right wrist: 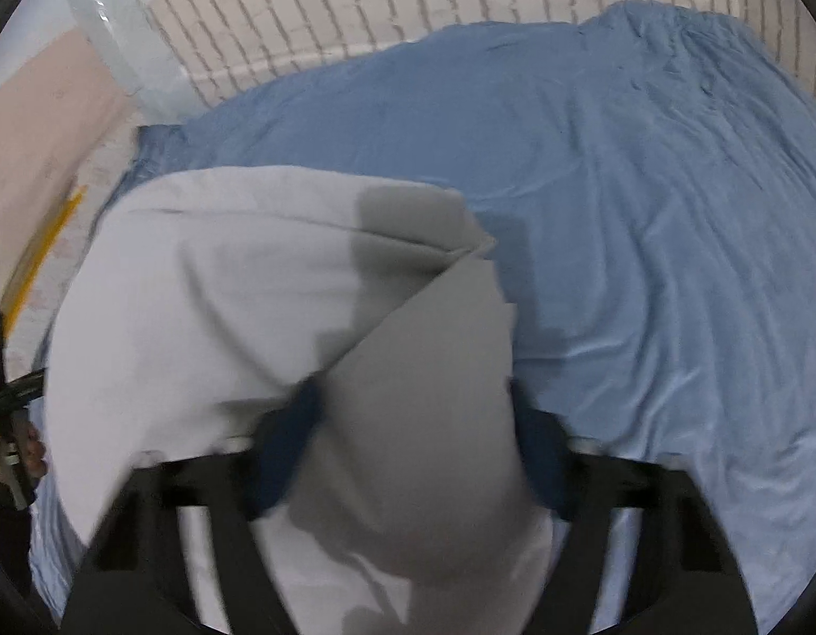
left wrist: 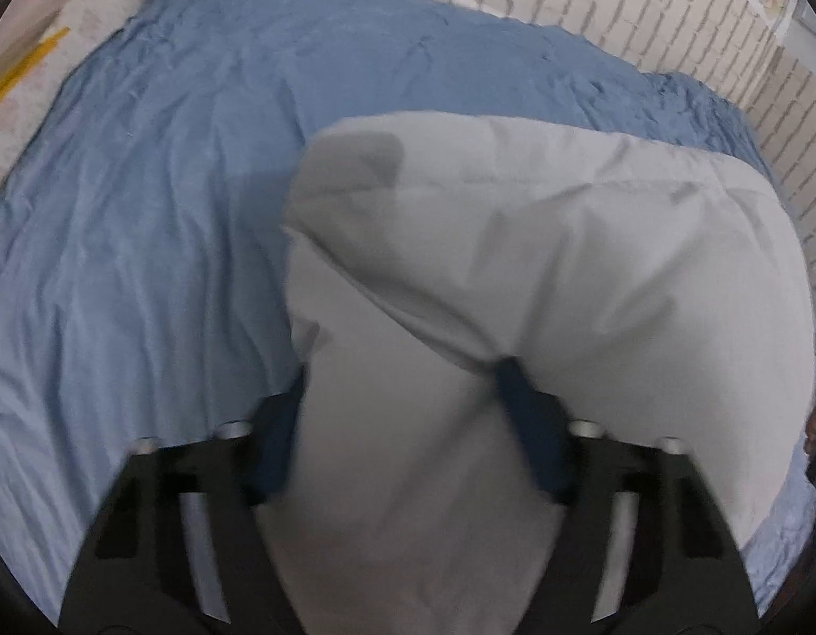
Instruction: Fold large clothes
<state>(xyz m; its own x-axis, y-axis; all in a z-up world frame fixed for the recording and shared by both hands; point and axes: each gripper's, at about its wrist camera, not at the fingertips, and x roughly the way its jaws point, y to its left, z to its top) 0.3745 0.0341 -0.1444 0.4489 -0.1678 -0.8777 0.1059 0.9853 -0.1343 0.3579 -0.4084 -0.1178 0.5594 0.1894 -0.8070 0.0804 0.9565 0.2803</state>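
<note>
Surface: a bed covered by a blue sheet (left wrist: 159, 243), creased in long ridges, filling most of both wrist views. Room: a white brick-pattern wall (left wrist: 646, 5) along the bed's far side; a pale pink floor or panel (right wrist: 32, 148) at the far left with a yellow strip (left wrist: 21, 74) on it; a translucent white plastic piece (right wrist: 122, 47) leaning by the wall in the right wrist view. Task item: 1 large light grey garment (left wrist: 593, 264), lying on the near part of the sheet, its long axis running left to right between the 2 tools; its far edge is a folded band, with the near portion lifted and bunched toward each camera. Which end is collar or hem cannot be told. Left tool (left wrist: 402, 397): dark blue fingers (left wrist: 524, 413) stand either side of a thick fold at the garment's left end, partly spread, with cloth filling the gap; whether the pads press it cannot be told, the picture being blurred. Right tool (right wrist: 413, 413): likewise, fingers (right wrist: 291, 434) astride a raised grey fold at the right end, grip undetermined. Obstruction: the lifted cloth hides the sheet just ahead of both tools. A person's hand (right wrist: 29, 450) on the other tool's black frame shows at the left edge of the right wrist view.
</note>
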